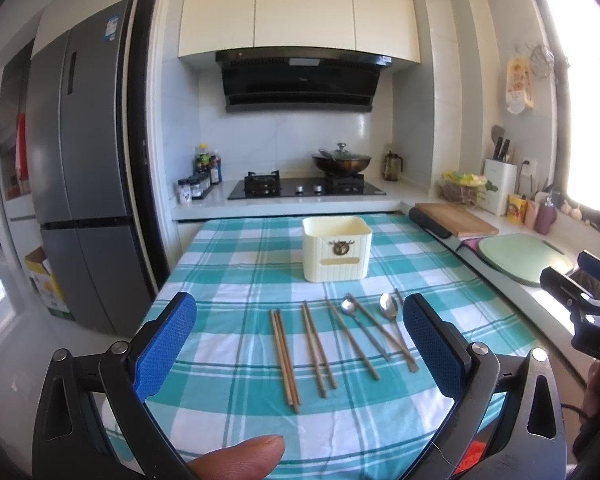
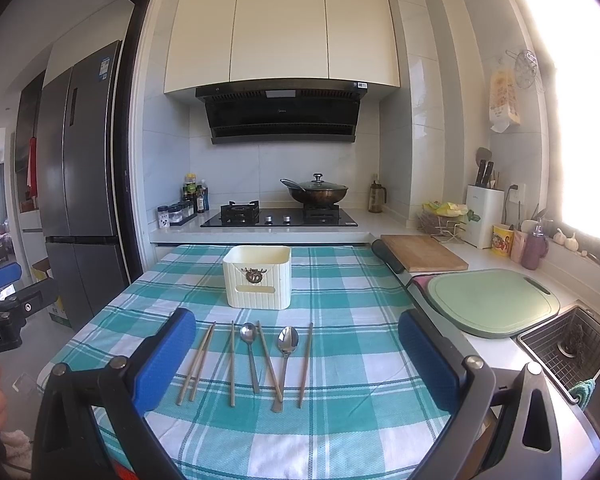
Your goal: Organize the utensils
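Both grippers hang over the table with their blue jaws wide apart and nothing between them: the left gripper (image 1: 300,344) and the right gripper (image 2: 296,356). On the green and white checked cloth (image 2: 340,420) lie wooden chopsticks (image 1: 286,360) and two shiny spoons (image 2: 287,344), side by side in a row. Just behind them stands a cream box (image 2: 257,276) with its top open and nothing showing inside.

checked tablecloth (image 2: 340,420), holder (image 2: 257,280), chopsticks (image 2: 196,364), spoons (image 2: 287,344)
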The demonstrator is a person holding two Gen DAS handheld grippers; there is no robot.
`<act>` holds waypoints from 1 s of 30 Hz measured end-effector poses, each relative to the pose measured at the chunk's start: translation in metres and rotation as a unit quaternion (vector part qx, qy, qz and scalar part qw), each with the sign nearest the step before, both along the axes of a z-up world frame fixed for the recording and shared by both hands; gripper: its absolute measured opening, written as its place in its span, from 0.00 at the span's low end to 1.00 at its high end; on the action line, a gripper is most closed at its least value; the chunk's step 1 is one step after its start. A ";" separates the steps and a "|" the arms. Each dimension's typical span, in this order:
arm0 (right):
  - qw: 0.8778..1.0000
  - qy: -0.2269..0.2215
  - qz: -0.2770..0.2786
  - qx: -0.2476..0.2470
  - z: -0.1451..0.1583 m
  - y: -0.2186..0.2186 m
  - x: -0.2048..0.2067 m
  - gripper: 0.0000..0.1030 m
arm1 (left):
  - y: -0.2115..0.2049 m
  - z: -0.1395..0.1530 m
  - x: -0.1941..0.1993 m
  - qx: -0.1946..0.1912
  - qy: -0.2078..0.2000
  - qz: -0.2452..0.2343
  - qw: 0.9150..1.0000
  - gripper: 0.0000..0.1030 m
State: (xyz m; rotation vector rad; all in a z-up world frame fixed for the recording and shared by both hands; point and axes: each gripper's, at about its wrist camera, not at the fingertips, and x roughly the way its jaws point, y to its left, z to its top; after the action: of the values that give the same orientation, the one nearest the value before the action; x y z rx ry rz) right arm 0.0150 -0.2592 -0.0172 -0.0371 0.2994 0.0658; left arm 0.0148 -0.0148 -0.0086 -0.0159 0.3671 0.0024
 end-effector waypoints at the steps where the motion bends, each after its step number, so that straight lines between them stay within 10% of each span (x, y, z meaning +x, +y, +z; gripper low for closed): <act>1: 1.000 0.000 0.000 0.000 0.000 0.000 0.000 1.00 | 0.000 0.000 0.000 0.000 0.000 0.000 1.000 1.00; 30: 1.000 0.003 0.002 -0.004 0.002 -0.001 0.003 1.00 | -0.005 0.002 0.001 0.007 -0.001 -0.005 1.000 1.00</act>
State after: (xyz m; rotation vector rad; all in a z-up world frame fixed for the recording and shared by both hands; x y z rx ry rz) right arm 0.0183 -0.2605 -0.0149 -0.0455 0.3049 0.0680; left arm 0.0162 -0.0195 -0.0070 -0.0013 0.3659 -0.0044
